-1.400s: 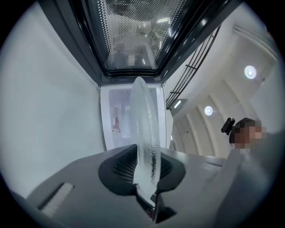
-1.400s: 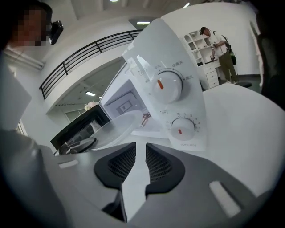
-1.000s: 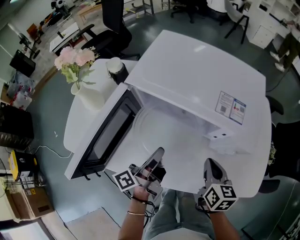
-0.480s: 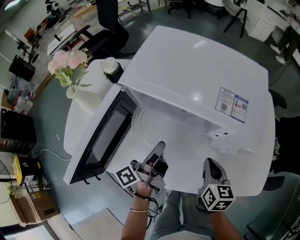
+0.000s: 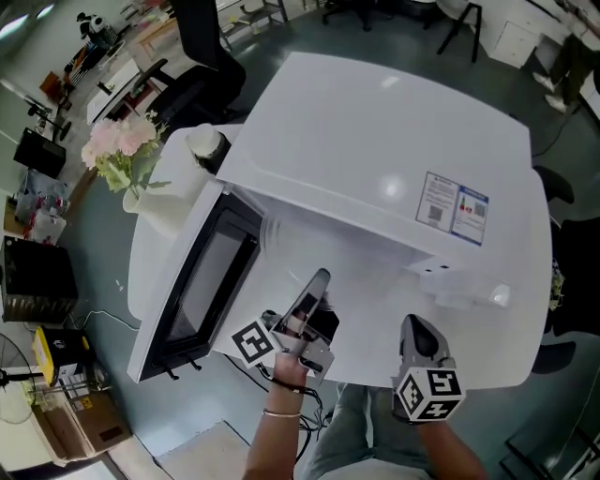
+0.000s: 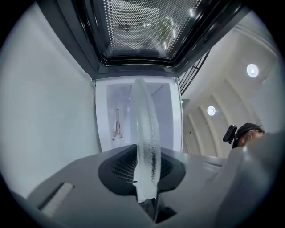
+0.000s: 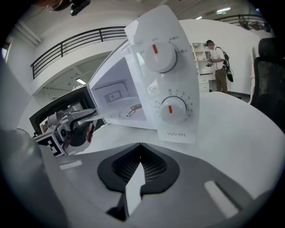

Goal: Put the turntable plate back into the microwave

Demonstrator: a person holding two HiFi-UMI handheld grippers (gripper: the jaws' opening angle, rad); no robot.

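Before the microwave [image 5: 375,141], turntable plate [image 6: 144,133] level, edge-first

Clear glass turntable plate [image 6: 146,133], glossy microwave [image 5: 375,131]

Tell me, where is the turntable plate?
Left gripper view, centre: the glass turntable plate stands edge-on, clamped in the left gripper, facing the open microwave.

We're in an open-plan office or lab hall here: black swivel chairs [image 5: 202,42] and cluttered desks [image 5: 117,70] stand on a grey floor [image 5: 94,244], with cardboard boxes [image 5: 80,422] off the white table's [image 5: 150,248] near left edge. Looking across, a balcony railing [image 7: 84,38] runs under ceiling lights [image 7: 222,10]. A person [image 7: 219,60] stands by white shelves [image 7: 201,62].
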